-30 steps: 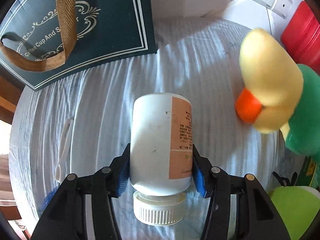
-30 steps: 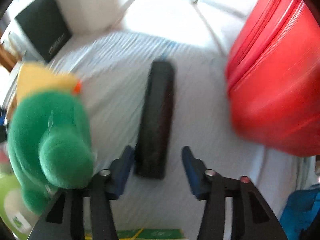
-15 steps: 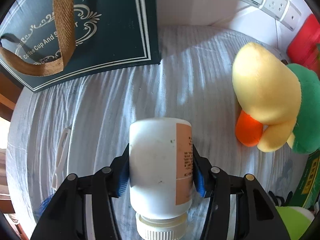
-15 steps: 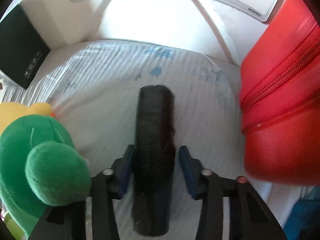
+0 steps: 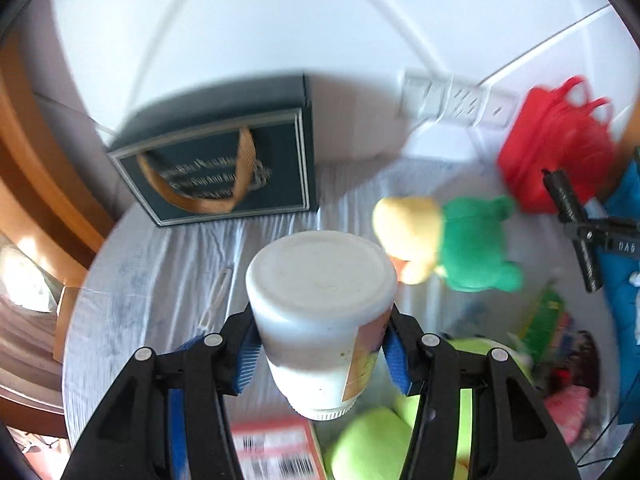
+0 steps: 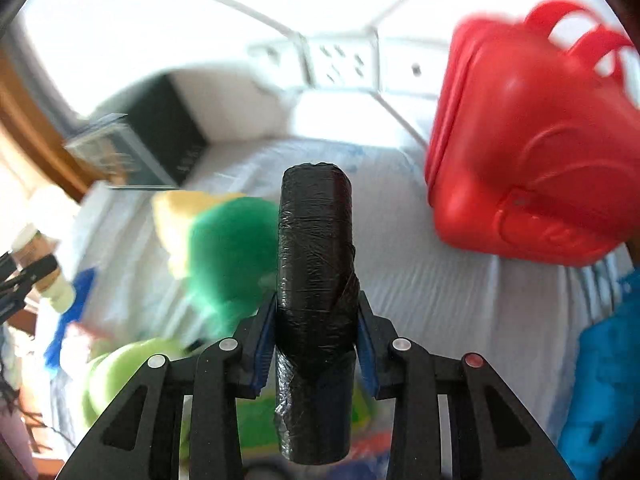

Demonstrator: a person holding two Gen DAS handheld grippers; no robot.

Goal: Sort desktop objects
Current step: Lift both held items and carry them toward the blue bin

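Observation:
My left gripper [image 5: 322, 346] is shut on a white plastic bottle [image 5: 320, 312] with an orange label. It hangs above the cloth with its base toward the camera and its cap down. In the right wrist view, my right gripper [image 6: 316, 334] is shut on a black roll wrapped in plastic film [image 6: 316, 280], lifted off the table and pointing away. That roll also shows at the right edge of the left wrist view as a black roll [image 5: 572, 224]. The bottle appears small at the left of the right wrist view, a white bottle [image 6: 42, 256].
A yellow and green plush toy [image 5: 448, 242] lies on the white cloth [image 5: 168, 264]. A dark gift bag [image 5: 224, 172] stands at the back left, a red bag [image 6: 528, 152] at the back right. Green and blue items crowd the near side. Wall sockets [image 6: 340, 60] sit behind.
Both grippers rose well above the table with their loads. The right gripper closed on the black roll and lifted it; the left carried the bottle up, so its base now faces the camera.

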